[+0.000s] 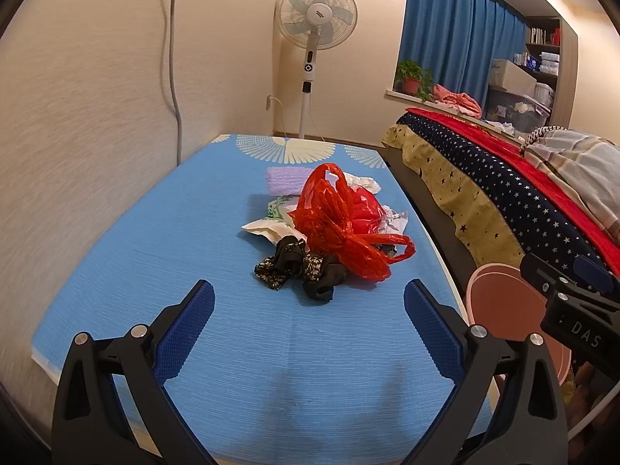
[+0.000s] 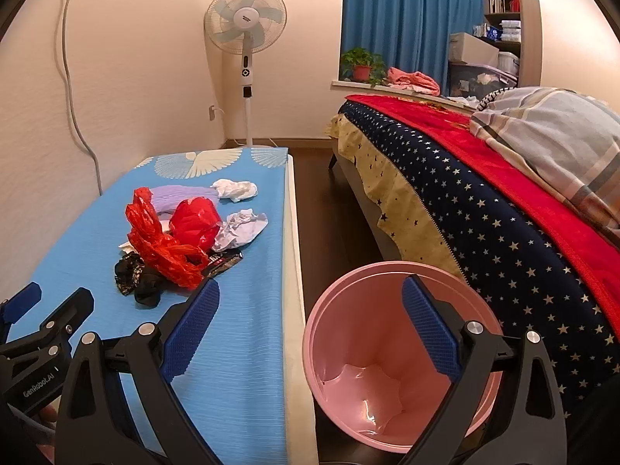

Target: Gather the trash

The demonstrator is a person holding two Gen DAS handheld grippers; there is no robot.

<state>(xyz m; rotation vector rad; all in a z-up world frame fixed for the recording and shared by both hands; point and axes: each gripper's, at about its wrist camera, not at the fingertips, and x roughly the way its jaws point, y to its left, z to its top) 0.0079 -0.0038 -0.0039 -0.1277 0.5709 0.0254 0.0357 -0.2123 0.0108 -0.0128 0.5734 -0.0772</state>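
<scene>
Barely started by the look of it: the trash pile (image 1: 333, 224) (red bag, crumpled paper, black scraps) sits mid-table, far from both tongs, left gripper (image 1: 309, 329) and right gripper (image 2: 310, 329) spread wide, holding nothing, pink bin (image 2: 387, 372) near right looks empty

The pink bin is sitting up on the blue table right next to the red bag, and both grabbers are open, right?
Not quite. The pink bin stands on the floor beside the blue table, not on it; the right wrist view shows this. The red bag is on the table, and the left gripper and right gripper are open.
</scene>
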